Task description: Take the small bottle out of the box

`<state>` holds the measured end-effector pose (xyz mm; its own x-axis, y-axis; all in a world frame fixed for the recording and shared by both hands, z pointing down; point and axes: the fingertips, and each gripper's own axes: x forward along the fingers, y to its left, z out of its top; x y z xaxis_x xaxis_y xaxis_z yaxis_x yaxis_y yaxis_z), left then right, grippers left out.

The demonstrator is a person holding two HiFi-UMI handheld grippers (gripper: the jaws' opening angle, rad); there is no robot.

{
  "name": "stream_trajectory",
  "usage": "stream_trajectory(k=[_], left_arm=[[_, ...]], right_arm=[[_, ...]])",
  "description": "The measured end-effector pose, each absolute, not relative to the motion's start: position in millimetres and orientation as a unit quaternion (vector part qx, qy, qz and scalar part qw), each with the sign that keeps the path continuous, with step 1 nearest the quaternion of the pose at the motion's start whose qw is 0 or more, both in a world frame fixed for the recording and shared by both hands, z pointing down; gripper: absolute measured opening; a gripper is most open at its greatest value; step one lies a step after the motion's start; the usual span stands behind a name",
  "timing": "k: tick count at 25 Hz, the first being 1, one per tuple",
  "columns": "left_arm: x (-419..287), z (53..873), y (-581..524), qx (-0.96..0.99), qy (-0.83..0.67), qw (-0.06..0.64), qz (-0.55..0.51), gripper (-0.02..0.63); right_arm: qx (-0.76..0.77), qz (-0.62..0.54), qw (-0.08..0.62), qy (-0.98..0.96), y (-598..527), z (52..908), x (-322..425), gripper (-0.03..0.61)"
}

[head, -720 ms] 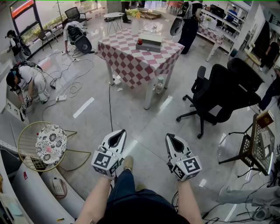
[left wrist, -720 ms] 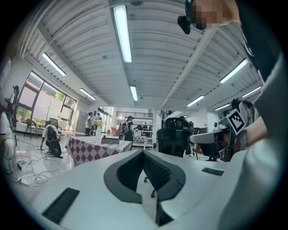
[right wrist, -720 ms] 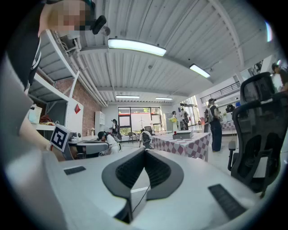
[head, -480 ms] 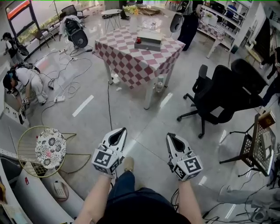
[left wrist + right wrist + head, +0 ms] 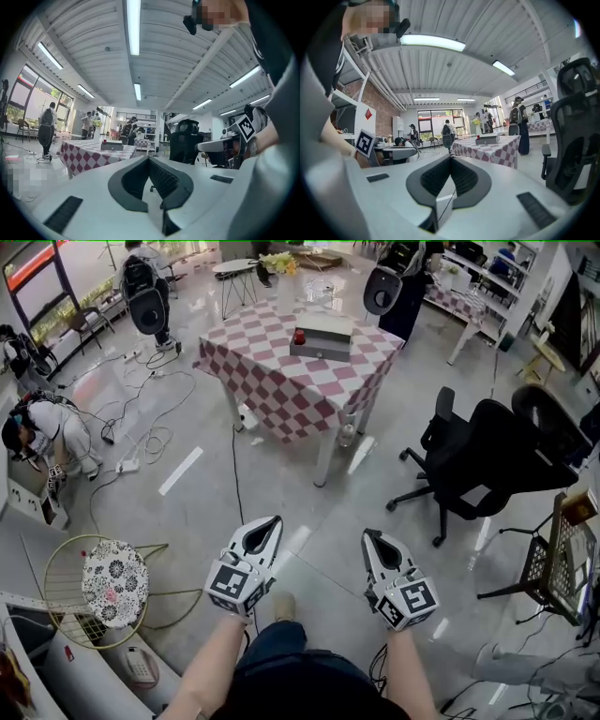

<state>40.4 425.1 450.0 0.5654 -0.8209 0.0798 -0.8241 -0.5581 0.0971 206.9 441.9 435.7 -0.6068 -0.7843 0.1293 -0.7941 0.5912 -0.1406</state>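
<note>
We hold the left tool (image 5: 270, 525) and the right tool (image 5: 369, 537) low in front of us, side by side over the floor (image 5: 197, 512). Both have their jaws pressed together with nothing between them. Nothing is within reach, so we judge this closed, level hold to be a carrying posture. The box (image 5: 325, 334) sits on the checkered tabletop (image 5: 281, 376), well apart from us, which is why neither tool is raised toward it. A small red thing (image 5: 300, 336) stands at the box's left end. We judge it to be the small bottle, but it is too small to tell whether it sits inside the box or just beside it. The task looks not yet begun, and the approach comes first.
</note>
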Motion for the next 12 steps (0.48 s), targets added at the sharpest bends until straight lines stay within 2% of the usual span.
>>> stream_trajectory(k=[12], left_arm=[[8.4,442.1,325.7,0.893,-0.445,0.062,0.008,0.003]], right_arm=[[0.458,0.091,0.018,-0.884,350.8,437.0,173.1,0.003]])
